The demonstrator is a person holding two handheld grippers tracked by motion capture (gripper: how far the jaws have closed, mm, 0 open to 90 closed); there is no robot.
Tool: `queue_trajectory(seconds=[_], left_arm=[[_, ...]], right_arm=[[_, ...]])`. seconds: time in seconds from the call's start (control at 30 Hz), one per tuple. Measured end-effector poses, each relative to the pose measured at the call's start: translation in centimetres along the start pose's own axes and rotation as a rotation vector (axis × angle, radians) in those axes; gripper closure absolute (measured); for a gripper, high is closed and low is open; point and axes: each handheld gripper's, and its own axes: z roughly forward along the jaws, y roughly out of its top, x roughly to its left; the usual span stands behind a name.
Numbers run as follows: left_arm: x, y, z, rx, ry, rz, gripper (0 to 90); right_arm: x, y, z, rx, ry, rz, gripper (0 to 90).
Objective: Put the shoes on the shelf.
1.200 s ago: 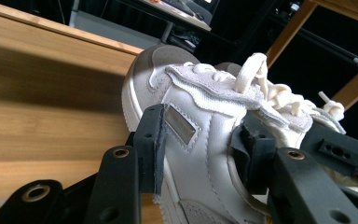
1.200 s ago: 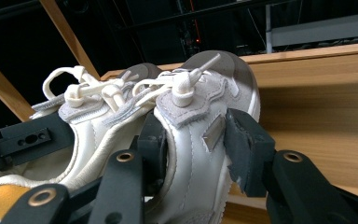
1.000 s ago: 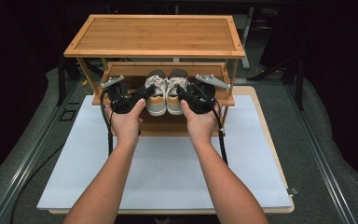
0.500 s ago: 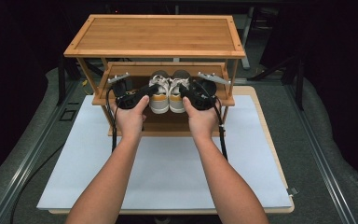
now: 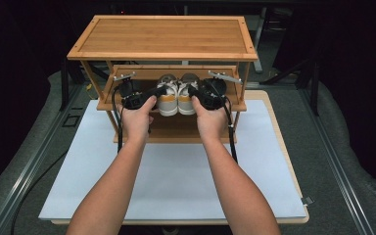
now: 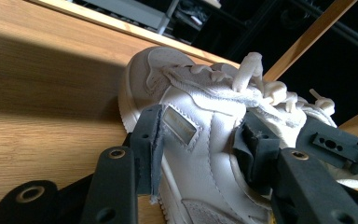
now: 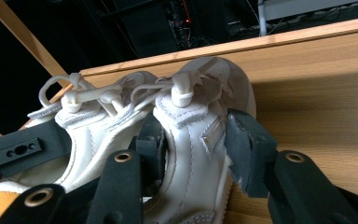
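Observation:
A pair of white sneakers with tan heels stands side by side on the middle shelf (image 5: 236,104) of a wooden rack. My left gripper (image 5: 160,91) reaches in from the left and straddles the left shoe (image 5: 168,101). In the left gripper view its pads (image 6: 150,140) lie against both sides of that shoe (image 6: 168,70), and my left gripper (image 6: 203,123) has just eased its jaws a little wider. My right gripper (image 5: 192,91) holds the right shoe (image 5: 186,101) the same way. In the right gripper view my right gripper (image 7: 196,126) has its pads on the right shoe (image 7: 214,79).
The rack's top board (image 5: 166,36) overhangs the shoes and both grippers. A lower shelf (image 5: 176,129) sits beneath. The rack stands at the far end of a white mat (image 5: 176,181) on the table. Slanted rack struts (image 6: 307,37) rise behind the shoes.
Both hands have pushed the shoes a little farther back under the top board onto the middle shelf.

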Motion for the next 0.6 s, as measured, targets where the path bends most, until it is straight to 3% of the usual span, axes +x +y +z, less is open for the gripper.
queue_trajectory(seconds=[0.13, 0.23, 0.37, 0.6], left_arm=[[-0.25, 0.15, 0.03, 0.012, 0.018, 0.006, 56.1], [-0.36, 0.26, 0.11, 0.018, 0.029, -0.011, 55.9], [-0.45, 0.38, 0.10, 0.018, 0.045, 0.018, 55.1], [-0.23, 0.60, 0.25, 0.024, 0.037, 0.021, 53.2]], right_arm=[[0.06, 0.10, 0.12, 0.003, -0.016, 0.006, 58.2], [0.05, 0.18, 0.07, 0.010, -0.029, -0.008, 57.6], [0.03, 0.18, 0.09, -0.001, -0.035, -0.023, 56.6], [0.13, 0.35, 0.03, -0.005, -0.049, -0.063, 55.6]])
